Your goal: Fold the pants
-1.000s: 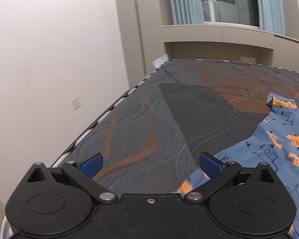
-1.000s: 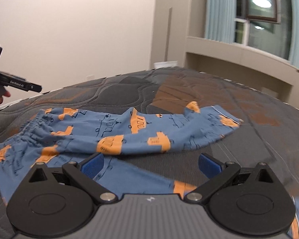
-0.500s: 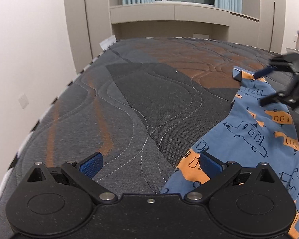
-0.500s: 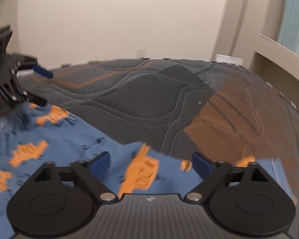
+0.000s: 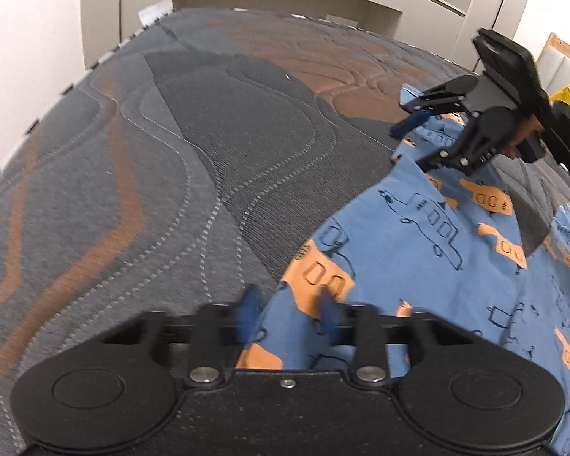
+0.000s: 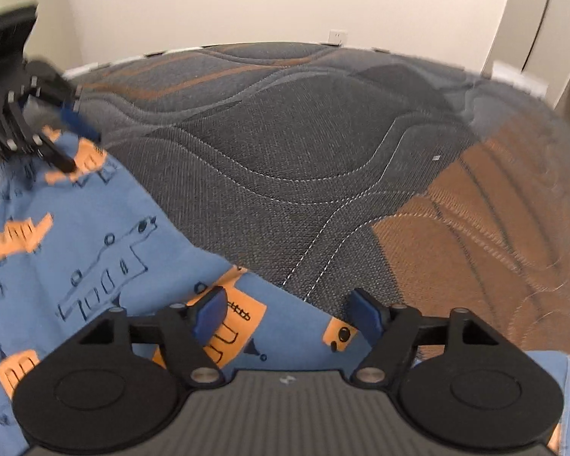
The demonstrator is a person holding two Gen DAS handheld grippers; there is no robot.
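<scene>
Compared with a second ago, both cameras have tipped down hard: the window and curtains are gone from view and the mattress fills each view. The left gripper [image 5: 288,309] had its blue pads spread wide over bare quilting, with the cloth only at its right pad; now the pads are blurred, drawn close, and the jaws are closing with a raised fold of the pants' [image 5: 429,250] edge between them. Whether the pads already press on that cloth, the blur will not let me say.

The right gripper [image 6: 287,313] has swung too. A second ago it looked across the whole garment from the side; now it sits low over one edge of it, and its jaws are closing but still stand fairly wide. The left pad hangs over an orange patch of the print, the right pad over dark mattress just past the cloth's edge, so the hem runs across the gap between them. Nothing is gripped there.

Farther out in the left wrist view, the blue pants with orange vehicles spread rightward across the grey and rust-brown mattress [image 5: 216,144], and the right gripper shows up at their far end, a hand [image 5: 522,133] in a dark sleeve behind it, where half a second ago it hovered higher above the cloth. In the right wrist view the left gripper is at the upper left, blurred, on the cloth's far edge.

Beyond the bed: pale wall [image 6: 247,3] and cabinet panels.
</scene>
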